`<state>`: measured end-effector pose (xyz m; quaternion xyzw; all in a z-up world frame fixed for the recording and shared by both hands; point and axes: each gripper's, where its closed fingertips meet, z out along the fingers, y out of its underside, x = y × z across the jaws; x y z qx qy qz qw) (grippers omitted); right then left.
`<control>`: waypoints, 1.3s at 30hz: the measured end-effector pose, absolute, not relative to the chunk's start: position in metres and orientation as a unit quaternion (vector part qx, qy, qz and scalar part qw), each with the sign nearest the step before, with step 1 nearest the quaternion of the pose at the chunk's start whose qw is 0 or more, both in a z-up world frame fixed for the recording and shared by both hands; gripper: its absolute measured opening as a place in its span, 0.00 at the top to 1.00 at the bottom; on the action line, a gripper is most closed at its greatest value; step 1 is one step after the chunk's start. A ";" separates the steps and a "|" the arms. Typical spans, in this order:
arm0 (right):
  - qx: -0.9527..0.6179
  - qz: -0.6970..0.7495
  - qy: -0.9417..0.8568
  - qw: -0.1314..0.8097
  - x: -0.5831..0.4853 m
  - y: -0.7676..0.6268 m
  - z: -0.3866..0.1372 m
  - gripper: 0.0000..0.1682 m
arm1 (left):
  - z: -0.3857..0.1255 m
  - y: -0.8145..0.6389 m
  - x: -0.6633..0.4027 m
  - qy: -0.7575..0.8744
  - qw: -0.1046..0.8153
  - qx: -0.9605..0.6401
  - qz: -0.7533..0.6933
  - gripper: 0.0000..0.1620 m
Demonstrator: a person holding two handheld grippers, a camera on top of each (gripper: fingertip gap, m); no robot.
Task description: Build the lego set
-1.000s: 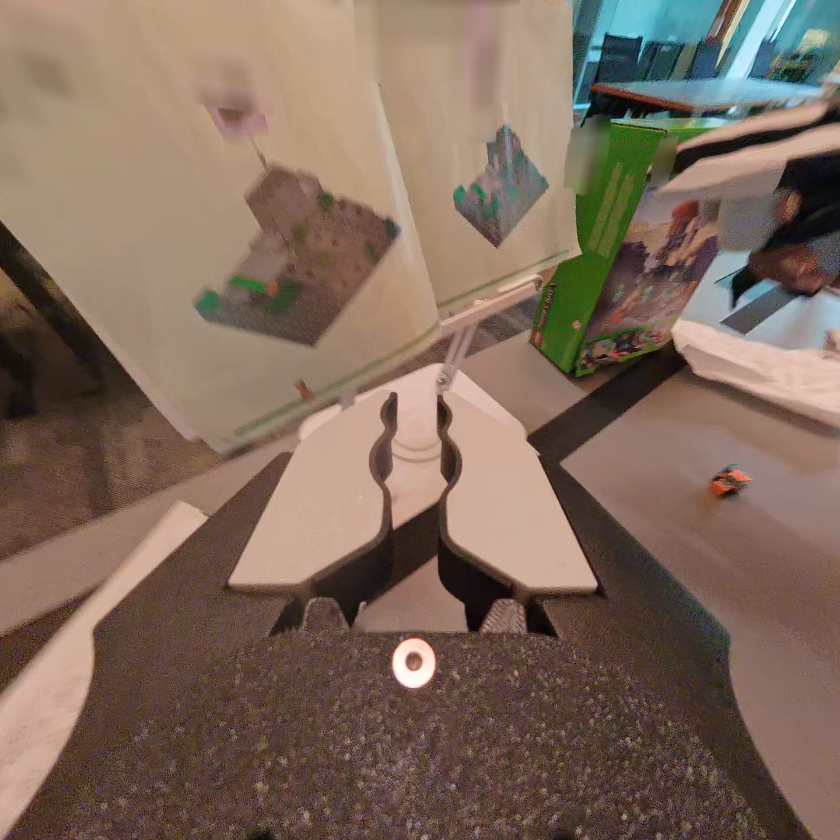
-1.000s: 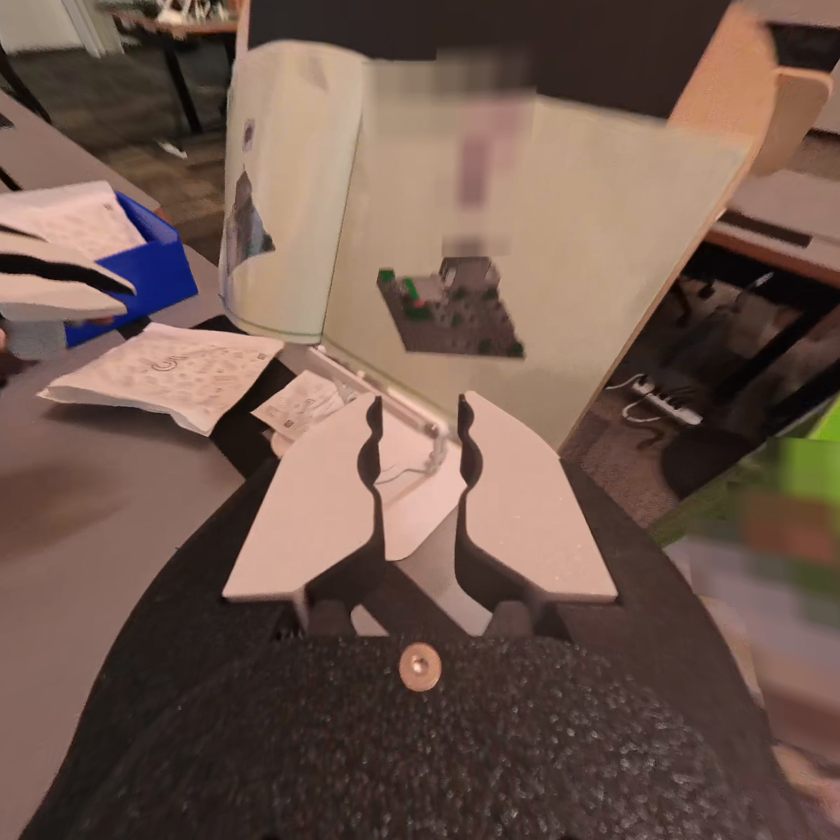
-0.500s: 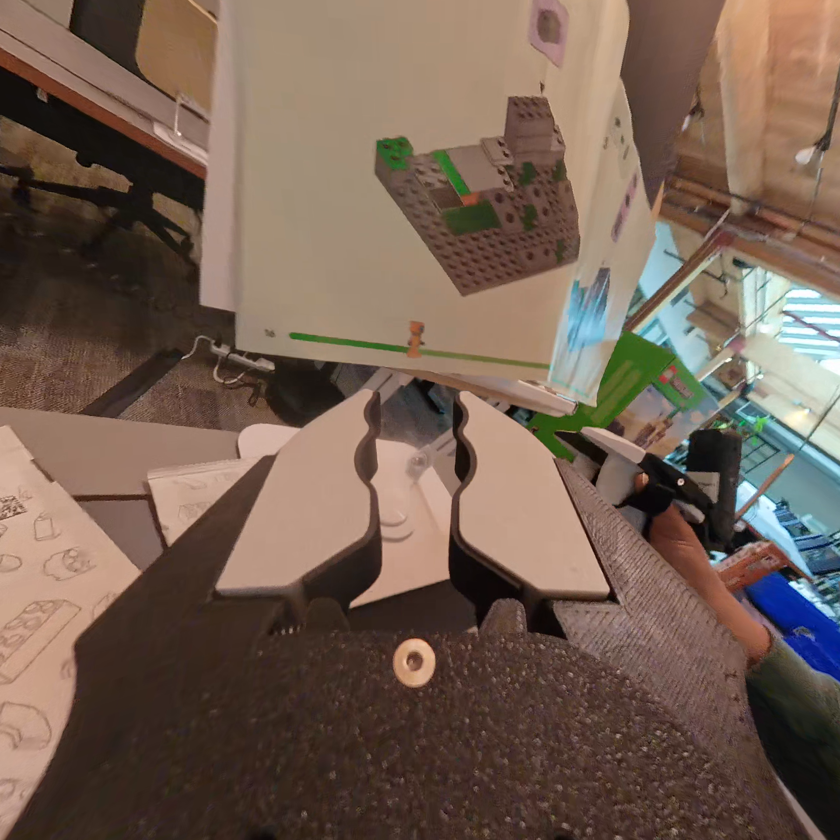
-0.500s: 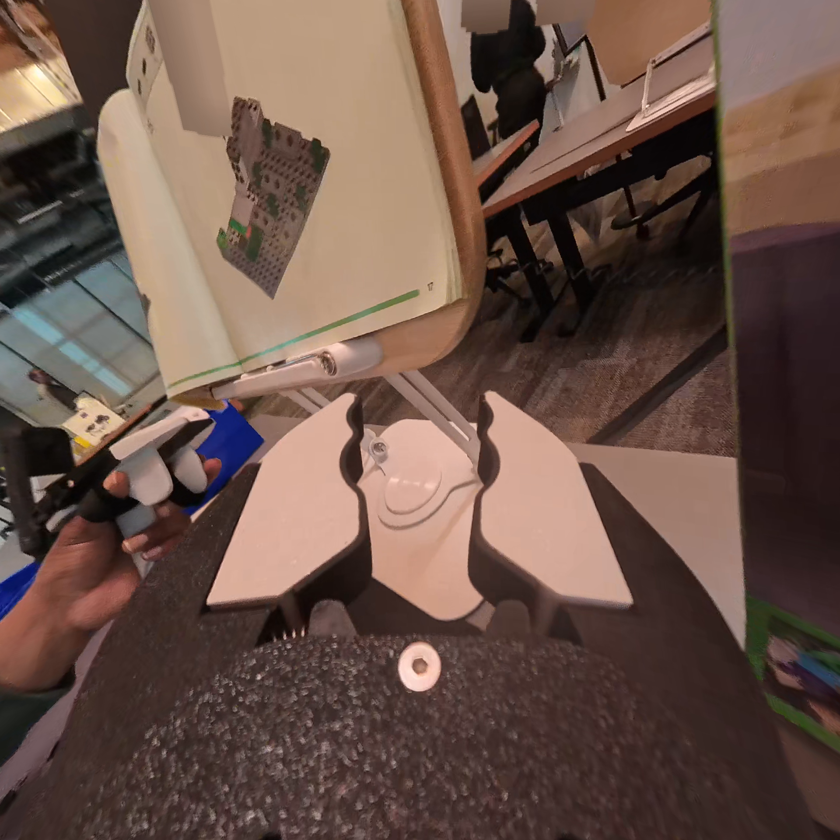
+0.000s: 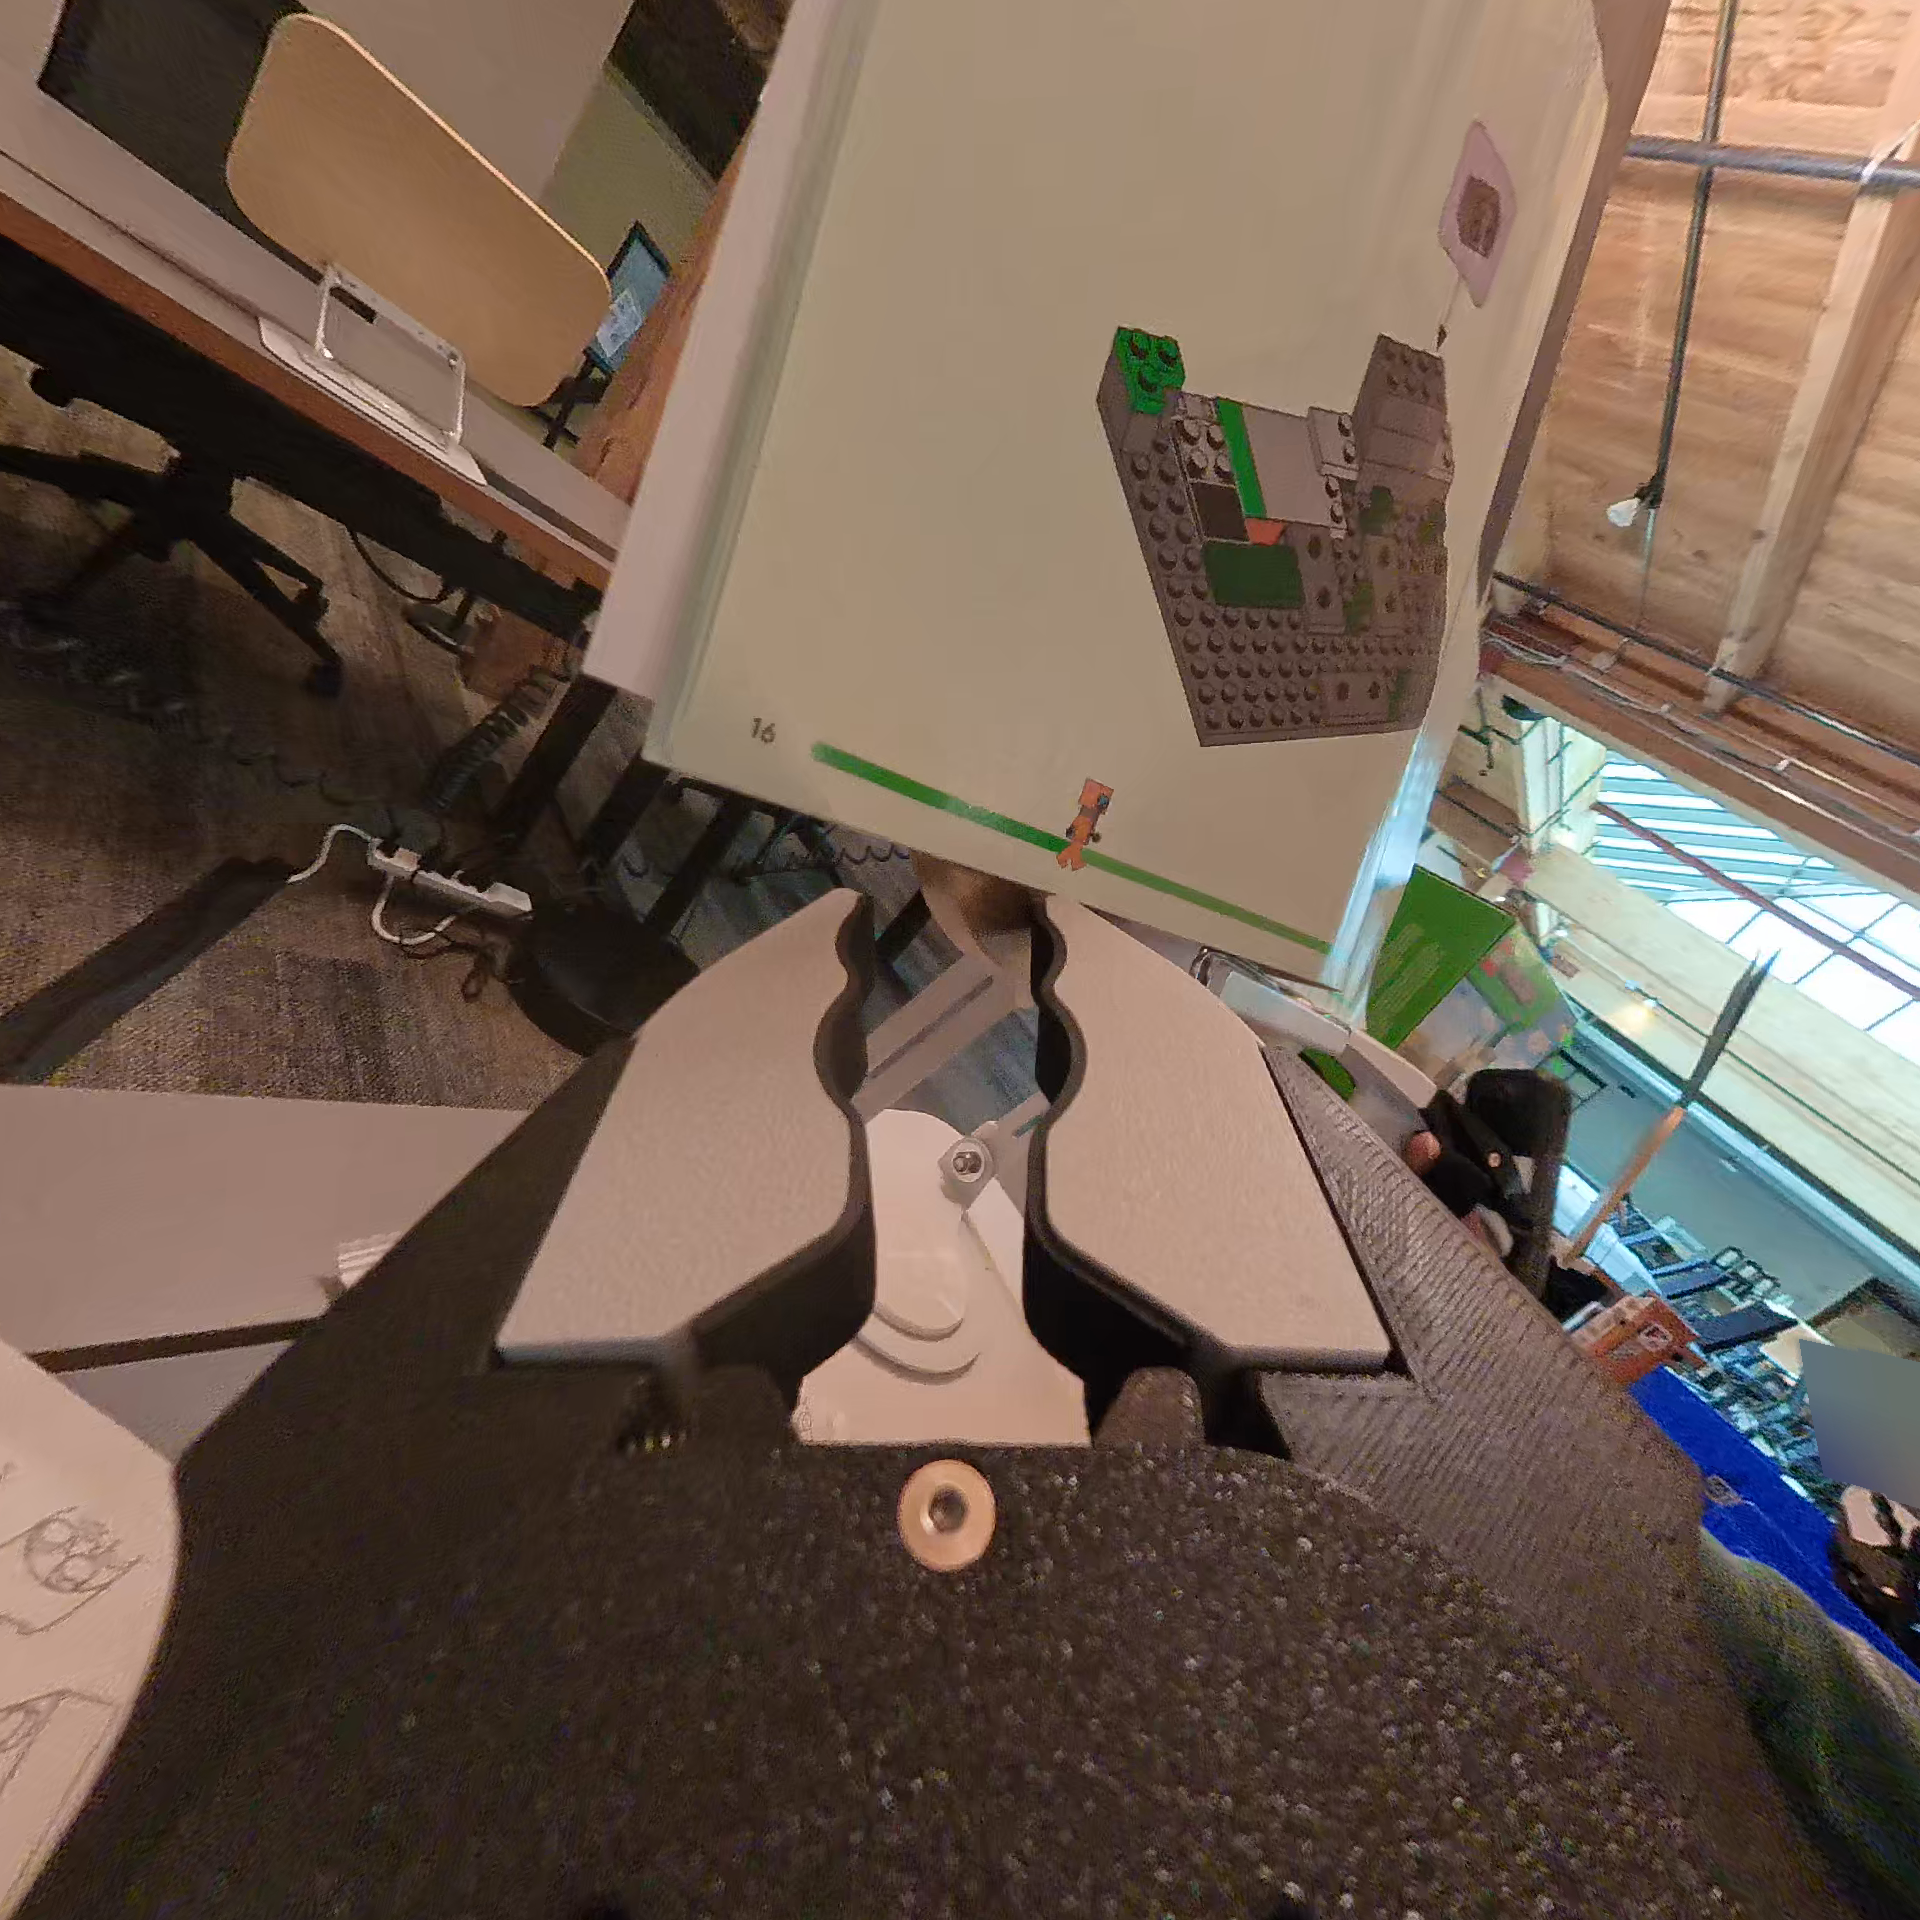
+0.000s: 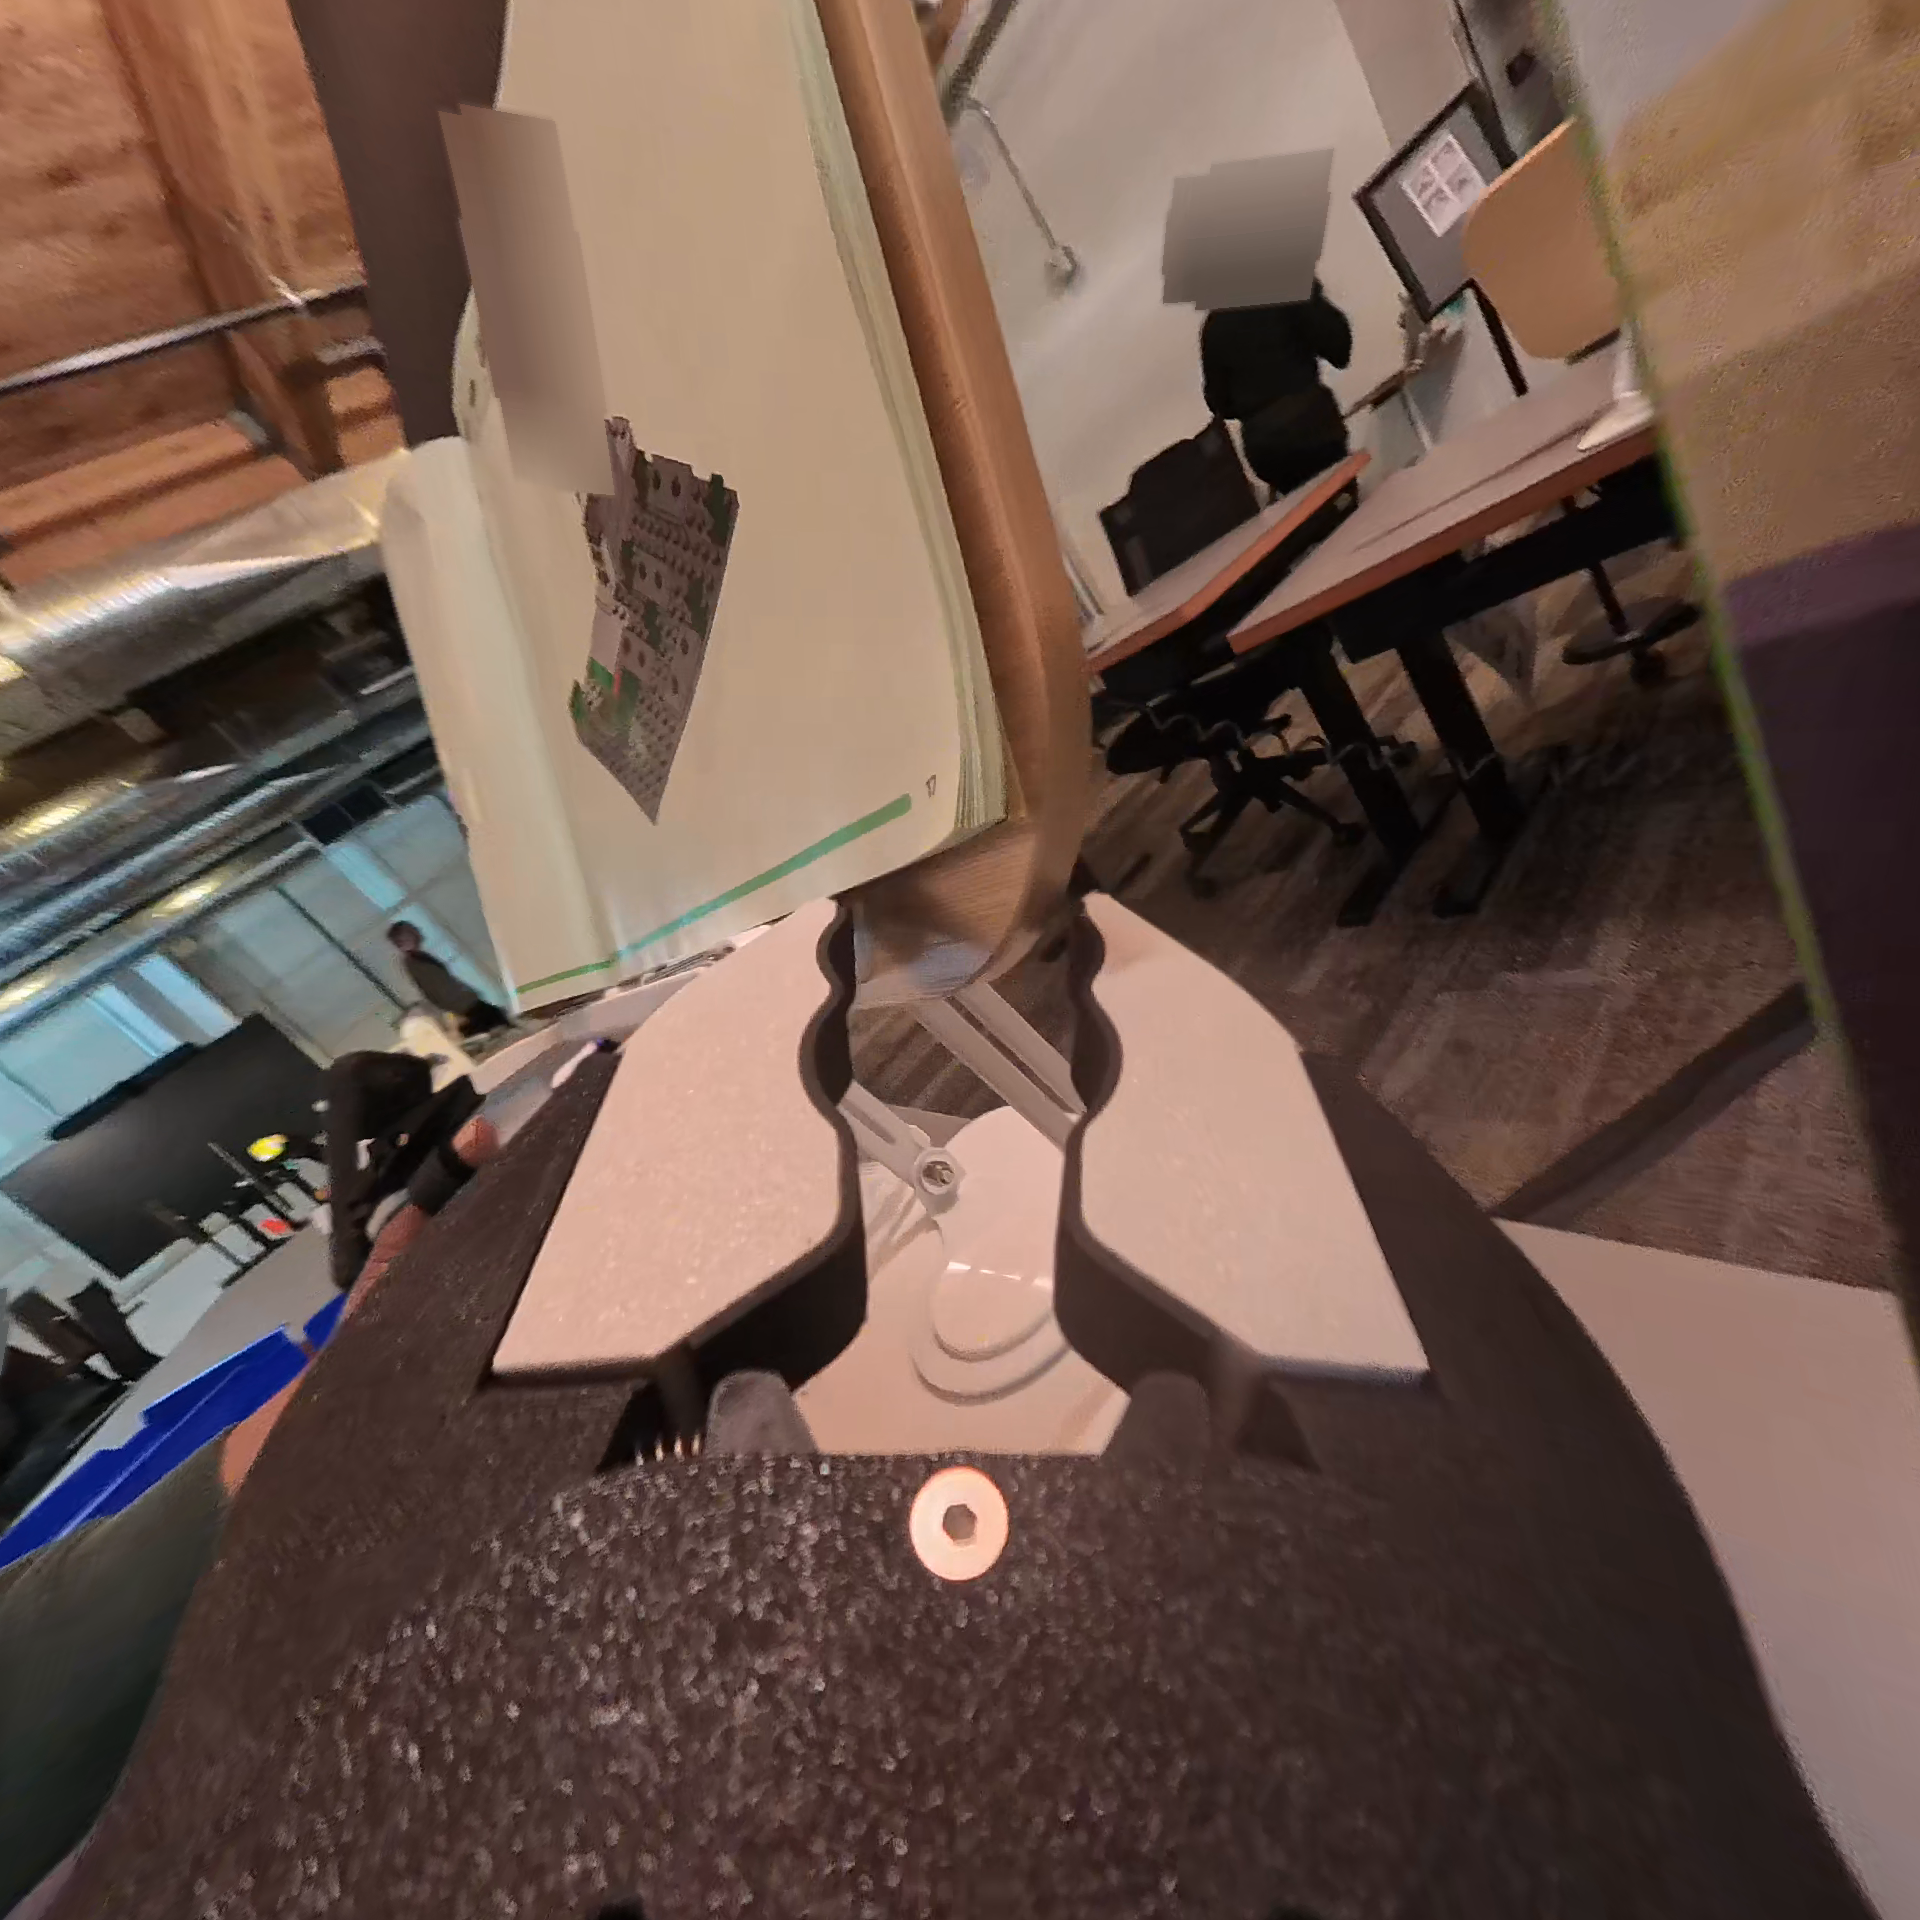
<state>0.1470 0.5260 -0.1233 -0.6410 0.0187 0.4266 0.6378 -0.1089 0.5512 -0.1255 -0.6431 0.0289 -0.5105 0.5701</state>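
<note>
In the left wrist view the left gripper (image 5: 945, 940) is pointing up and forward with its jaws parted by a narrow gap and nothing lying between them; just beyond and above its tips the open instruction booklet (image 5: 1039, 436) is standing on a white stand (image 5: 935, 1320), whose round base is showing on the grey table (image 5: 208, 1195) through the gap between the fingers. The page facing this gripper is showing a picture of a grey and green build, and the green lego box (image 5: 1423, 961) is peeking out to the right behind the booklet; part of a printed paper sheet (image 5: 52, 1621) is lying at the lower left. No loose brick is showing in this view, so where the pieces are lying cannot be told. In the right wrist view the right gripper (image 6: 961, 925) is likewise tilting upward, jaws narrowly apart and gripping nothing, its tips sitting just under the lower corner of the wooden board (image 6: 935, 343) that is backing the booklet (image 6: 748, 520), with the stand's hinge and base (image 6: 987, 1320) directly ahead between the fingers. The booklet's long axis is running upward and away from both grippers, and both are sitting about equally near it, one at each side page; judging from this, the step in hand is reading the guide, and any turning of a page would fall to whichever gripper is flanking that page
</note>
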 end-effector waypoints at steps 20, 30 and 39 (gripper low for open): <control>-0.596 0.514 -0.010 0.616 0.142 0.516 -0.120 0.87 | -0.120 0.547 -0.102 0.059 0.512 -0.644 -0.565 0.88; -0.618 0.509 -0.026 0.599 0.142 0.478 -0.121 0.87 | -0.121 0.508 -0.102 0.077 0.508 -0.660 -0.549 0.88; -0.634 0.509 -0.034 0.582 0.142 0.445 -0.122 0.87 | -0.121 0.470 -0.101 0.077 0.506 -0.666 -0.542 0.88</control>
